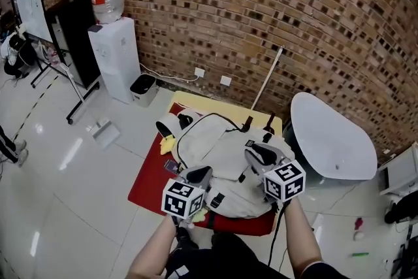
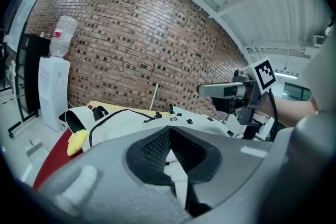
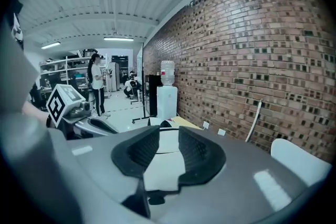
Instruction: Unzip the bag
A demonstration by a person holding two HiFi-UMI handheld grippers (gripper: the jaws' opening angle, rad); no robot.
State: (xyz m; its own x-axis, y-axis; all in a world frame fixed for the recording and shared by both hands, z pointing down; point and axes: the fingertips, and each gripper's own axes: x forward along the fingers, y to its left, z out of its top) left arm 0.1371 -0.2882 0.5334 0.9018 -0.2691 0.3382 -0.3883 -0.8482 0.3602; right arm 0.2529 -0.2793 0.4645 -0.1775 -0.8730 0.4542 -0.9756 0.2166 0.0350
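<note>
Bag (image 1: 225,147), white, lying flat on red mat (image 1: 149,181), left gripper (image 1: 198,175) pinching bag cloth at its near edge, right gripper (image 1: 260,155) over bag top, jaws apart, holding nothing

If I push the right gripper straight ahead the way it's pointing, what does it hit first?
Most likely the bag: its white fabric shows just ahead between the open jaws of the right gripper. Depth is hard to judge.

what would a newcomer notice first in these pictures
A white backpack sprawls on a red mat at the centre, the left claw and right claw over its near edge. Behind runs a brick wall, a water dispenser standing at its left.
</note>
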